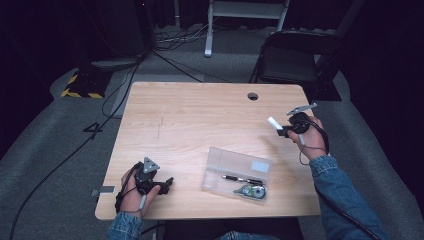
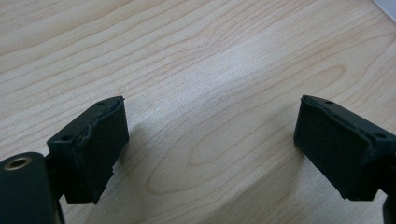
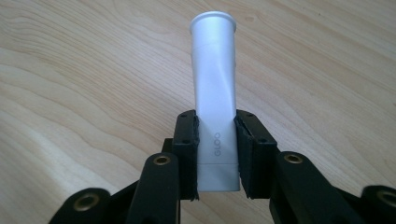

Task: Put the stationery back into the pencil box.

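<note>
from the high view i see the wooden table (image 1: 200,115) with my left gripper (image 1: 167,182) resting near its front left corner, held in the left hand (image 1: 134,192). my right gripper (image 1: 282,131) hangs over the right side of the table in the right hand (image 1: 312,137), with a white glue stick (image 1: 274,123) poking out of it toward the table's middle. a clear plastic case (image 1: 237,172) lies open near the front edge between my two hands, and inside it i make out a dark pen (image 1: 242,179) and a green-and-white tape dispenser (image 1: 251,191).

in the left gripper view my jaws stand wide apart, released, with nothing but bare wood grain (image 2: 210,70) between them.

in the right gripper view my jaws are clenched on the glue stick (image 3: 215,93), pads pressing both sides of its lower body near the printed lettering. the stick reaches away from me, flared end farthest out, above the tabletop (image 3: 70,70).
</note>
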{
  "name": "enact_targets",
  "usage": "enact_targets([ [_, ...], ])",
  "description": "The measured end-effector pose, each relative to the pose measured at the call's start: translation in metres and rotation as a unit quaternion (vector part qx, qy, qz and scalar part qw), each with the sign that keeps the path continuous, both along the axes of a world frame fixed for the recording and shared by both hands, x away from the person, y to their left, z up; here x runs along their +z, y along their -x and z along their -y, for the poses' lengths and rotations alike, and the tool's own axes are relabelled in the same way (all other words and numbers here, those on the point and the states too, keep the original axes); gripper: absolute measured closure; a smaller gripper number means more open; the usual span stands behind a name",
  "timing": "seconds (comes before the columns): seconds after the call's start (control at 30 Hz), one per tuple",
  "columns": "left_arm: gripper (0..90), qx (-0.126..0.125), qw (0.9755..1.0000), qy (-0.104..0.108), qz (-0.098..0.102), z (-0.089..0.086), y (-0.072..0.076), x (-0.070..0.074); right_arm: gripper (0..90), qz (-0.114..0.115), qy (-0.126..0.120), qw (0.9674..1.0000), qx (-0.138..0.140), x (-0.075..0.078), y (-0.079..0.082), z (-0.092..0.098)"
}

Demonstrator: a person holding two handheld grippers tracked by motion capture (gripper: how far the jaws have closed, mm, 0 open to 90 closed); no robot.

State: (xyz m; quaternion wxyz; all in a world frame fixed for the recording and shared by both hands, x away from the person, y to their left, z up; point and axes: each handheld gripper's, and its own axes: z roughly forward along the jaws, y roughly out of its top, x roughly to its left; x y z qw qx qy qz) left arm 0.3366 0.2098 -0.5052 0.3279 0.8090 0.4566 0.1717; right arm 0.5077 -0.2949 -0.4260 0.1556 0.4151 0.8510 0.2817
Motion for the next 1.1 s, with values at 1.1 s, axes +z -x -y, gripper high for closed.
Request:
enact_targets([
  [1.1,10.5,0.000,1.0000,0.000,0.000,0.000,0.000,0.000,71.6,0.017,-0.069,0.9856,0.154,0.070,0.076,-0.058],
])
